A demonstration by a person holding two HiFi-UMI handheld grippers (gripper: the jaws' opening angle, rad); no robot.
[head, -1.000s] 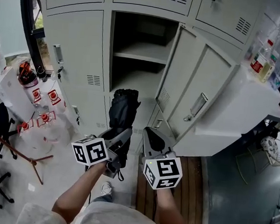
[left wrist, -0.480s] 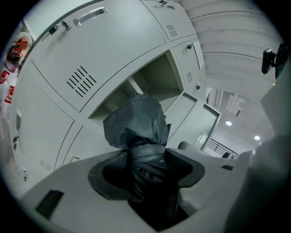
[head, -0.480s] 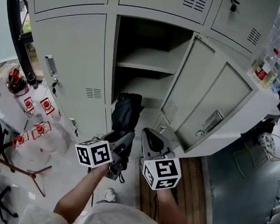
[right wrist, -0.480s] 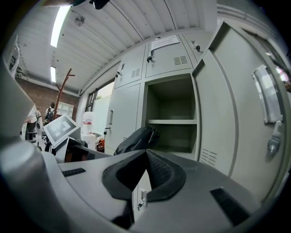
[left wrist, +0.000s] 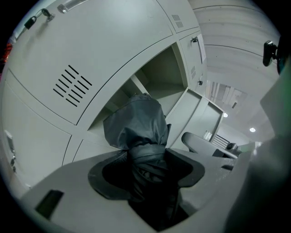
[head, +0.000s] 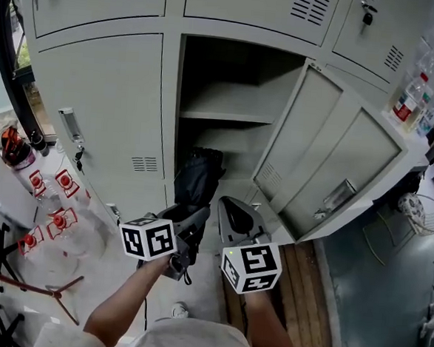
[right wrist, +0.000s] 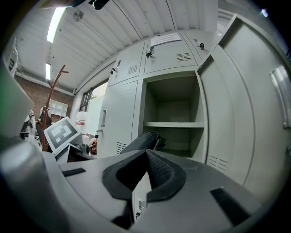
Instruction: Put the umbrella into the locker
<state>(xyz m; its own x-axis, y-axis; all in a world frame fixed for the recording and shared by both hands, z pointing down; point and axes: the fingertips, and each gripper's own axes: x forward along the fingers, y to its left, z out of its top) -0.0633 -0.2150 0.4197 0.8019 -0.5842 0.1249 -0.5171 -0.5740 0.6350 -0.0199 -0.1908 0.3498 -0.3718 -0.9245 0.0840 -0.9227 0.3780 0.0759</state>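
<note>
The folded black umbrella (head: 198, 177) is pinched between the jaws of the left gripper (head: 187, 217). Its top end points at the lower part of the open locker (head: 229, 107), under the shelf (head: 225, 116). The right gripper (head: 233, 212) is just beside it, with jaws pressed together on nothing. The locker door (head: 329, 166) stands open at the right.
</note>
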